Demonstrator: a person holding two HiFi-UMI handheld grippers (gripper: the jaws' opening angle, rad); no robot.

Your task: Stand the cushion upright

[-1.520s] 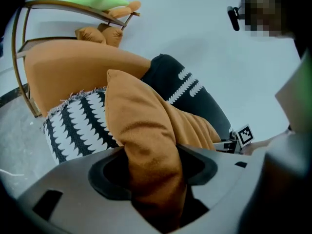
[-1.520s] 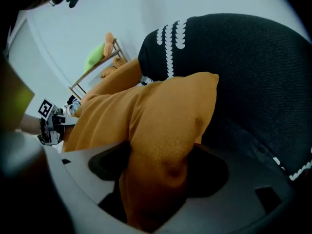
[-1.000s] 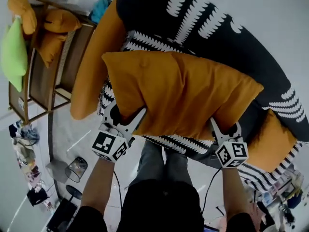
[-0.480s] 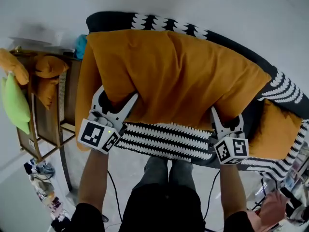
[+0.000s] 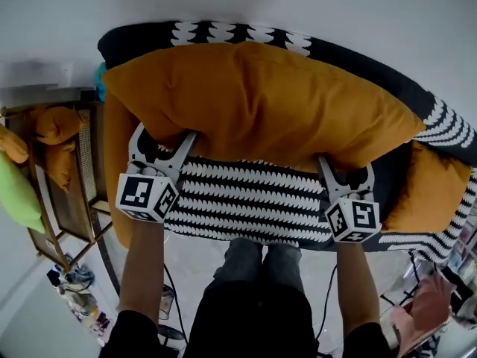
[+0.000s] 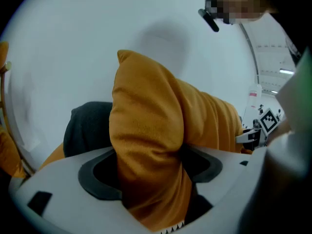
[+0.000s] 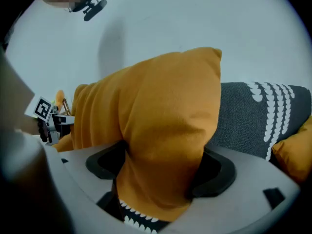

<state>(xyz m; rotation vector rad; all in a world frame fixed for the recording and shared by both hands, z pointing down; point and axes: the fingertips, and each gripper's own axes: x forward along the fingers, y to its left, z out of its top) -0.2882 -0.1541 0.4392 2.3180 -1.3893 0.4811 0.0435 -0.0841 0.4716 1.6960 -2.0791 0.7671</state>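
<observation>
A big orange cushion (image 5: 261, 103) stands on its long edge on the sofa seat, leaning against the dark backrest (image 5: 141, 36). My left gripper (image 5: 162, 139) holds its lower left edge and my right gripper (image 5: 345, 171) its lower right edge. In the left gripper view the orange fabric (image 6: 146, 145) fills the gap between the jaws of the left gripper (image 6: 151, 179). The right gripper view shows the same cushion (image 7: 165, 130) bunched in the right gripper (image 7: 161, 174). Both pairs of jaws are opening, with the pads still against the fabric.
The seat has a black-and-white patterned cover (image 5: 253, 200). A second orange cushion (image 5: 432, 192) lies at the sofa's right end, another (image 5: 119, 162) at its left. A wooden rack (image 5: 67, 185) with orange and green cushions stands to the left. The person's legs (image 5: 253, 267) touch the seat's front.
The cushion has swung from lying over the seat to standing against the backrest. Both grippers moved with it toward the back, and the patterned seat now shows in front.
</observation>
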